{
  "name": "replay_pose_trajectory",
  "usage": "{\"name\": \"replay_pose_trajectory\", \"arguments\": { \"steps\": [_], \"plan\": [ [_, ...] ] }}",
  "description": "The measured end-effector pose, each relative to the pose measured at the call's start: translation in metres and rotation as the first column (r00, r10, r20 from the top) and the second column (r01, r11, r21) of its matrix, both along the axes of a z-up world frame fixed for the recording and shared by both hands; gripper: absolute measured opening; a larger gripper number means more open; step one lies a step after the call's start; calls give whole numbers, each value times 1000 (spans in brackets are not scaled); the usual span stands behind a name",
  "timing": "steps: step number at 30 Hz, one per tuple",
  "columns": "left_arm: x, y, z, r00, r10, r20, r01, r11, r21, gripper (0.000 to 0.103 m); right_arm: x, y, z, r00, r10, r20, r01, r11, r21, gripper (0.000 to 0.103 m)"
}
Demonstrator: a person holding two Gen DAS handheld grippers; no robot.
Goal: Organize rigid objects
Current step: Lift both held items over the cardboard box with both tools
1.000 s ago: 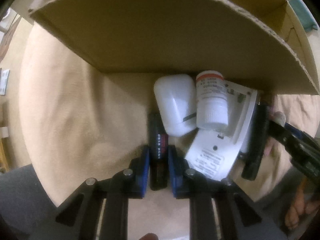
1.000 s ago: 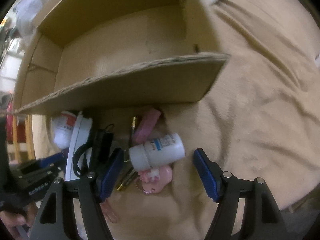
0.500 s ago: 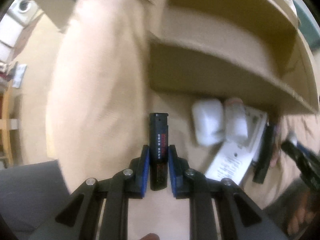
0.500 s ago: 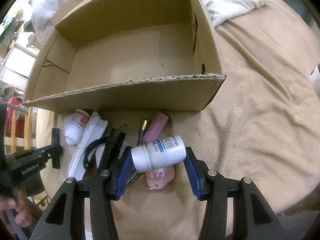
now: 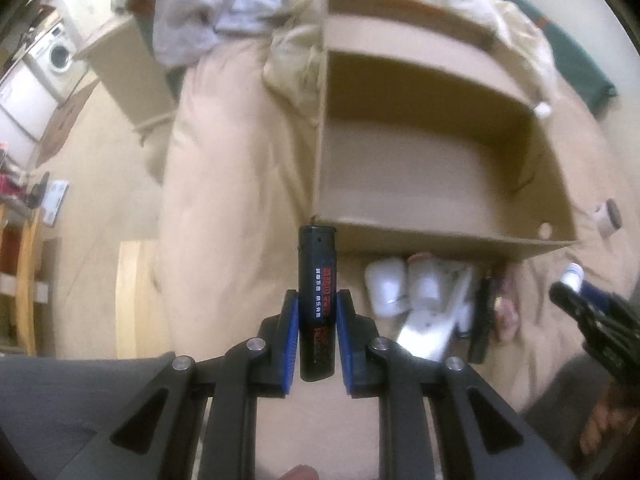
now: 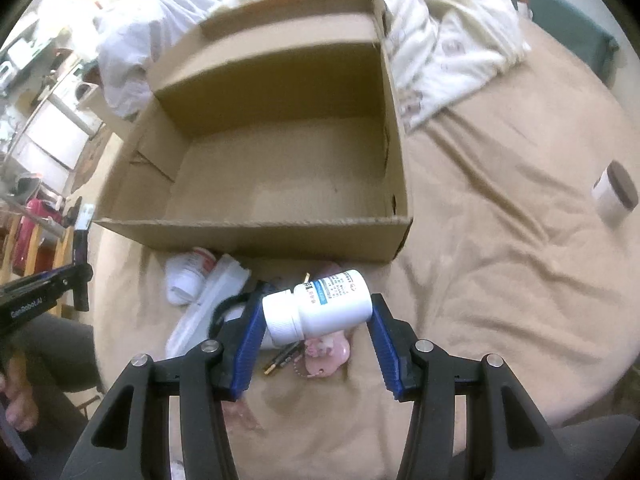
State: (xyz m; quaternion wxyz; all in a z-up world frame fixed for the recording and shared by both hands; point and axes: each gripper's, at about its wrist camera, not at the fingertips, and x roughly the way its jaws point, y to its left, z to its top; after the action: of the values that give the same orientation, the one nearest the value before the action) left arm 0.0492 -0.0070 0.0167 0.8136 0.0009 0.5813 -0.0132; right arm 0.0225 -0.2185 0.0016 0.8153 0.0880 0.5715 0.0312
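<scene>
Left wrist view: the left tool [image 5: 317,320] is clamped on a black cylinder [image 5: 317,300] with red and white print, its blue pads [image 5: 291,334] pressing both sides, the cylinder pointing forward toward the near left corner of an open cardboard box [image 5: 432,240]. The box sits on a bed covered by a beige blanket [image 5: 224,184], and its floor looks bare. Just in front of the box's near wall lies a cluster: a white rounded case [image 5: 387,287], a white bottle with a reddish cap [image 5: 426,280], a flat white device [image 5: 436,322] and a black elongated item [image 5: 482,320]. At the right edge the right tool [image 5: 588,304] shows, with a white cap at its tip. A white jar with a dark lid [image 5: 608,220] lies to the right of the box. Right wrist view: the right tool [image 6: 316,328] is closed on a white pill bottle [image 6: 324,308] with a blue-striped label, held sideways above the blanket, cap against the left pad [image 6: 250,332] and base against the right one. Beneath it lie a pink keychain charm [image 6: 326,354] and a thin gold-tipped object [image 6: 280,360]. The cardboard box [image 6: 256,236] stands just beyond, and crumpled white bedding [image 6: 448,40] lies behind it. The left tool [image 6: 60,284] enters at the left edge, holding the black cylinder [image 6: 81,264]. The white jar [image 6: 614,194] rests on the blanket [image 6: 500,248], well apart to the right.
</scene>
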Motion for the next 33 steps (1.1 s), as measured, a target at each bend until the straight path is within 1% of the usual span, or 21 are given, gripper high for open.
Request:
{"name": "replay_pose_trajectory", "arguments": {
  "steps": [2,4,7,11,13,15,18,21,23,26,28,31,33],
  "plan": [
    [3,-7,14,999,-18,33,18,1000,-5,16,0,1,10,1000,11,23,-11,1000,-1,53],
    [6,-10,36,997,-35,70,35,999,-8,16,3,0,21,999,19,47,-19,1000,4,53],
    [17,-17,49,993,-59,98,61,998,-16,16,13,-2,37,996,27,85,-28,999,20,53],
    [39,-28,57,988,-99,119,100,995,-5,16,33,1,50,992,41,123,-44,999,19,53],
    [48,-34,55,987,-112,118,113,994,-2,16,46,2,55,989,50,139,-53,998,17,53],
    [59,-39,50,986,-123,111,124,992,1,16,58,2,58,986,58,155,-60,998,7,53],
    [74,-49,38,984,-144,103,142,989,29,16,74,4,56,984,64,167,-65,998,2,53],
    [86,-60,18,982,-167,89,163,986,47,16,86,5,47,984,60,169,-64,998,17,53],
    [95,-67,-2,977,-200,79,193,977,87,16,93,6,36,985,55,165,-60,998,23,54],
    [101,-68,-28,978,-204,36,201,977,67,16,98,8,17,989,53,139,-58,998,30,54],
    [105,-68,-38,980,-196,20,195,979,63,16,99,10,4,991,65,115,-68,997,21,54],
    [108,-68,-47,982,-188,6,188,980,58,16,101,13,-10,994,76,79,-79,996,34,54],
    [108,-68,-54,982,-191,-1,190,979,72,16,102,15,-16,994,90,62,-92,995,28,53]
  ]
}}
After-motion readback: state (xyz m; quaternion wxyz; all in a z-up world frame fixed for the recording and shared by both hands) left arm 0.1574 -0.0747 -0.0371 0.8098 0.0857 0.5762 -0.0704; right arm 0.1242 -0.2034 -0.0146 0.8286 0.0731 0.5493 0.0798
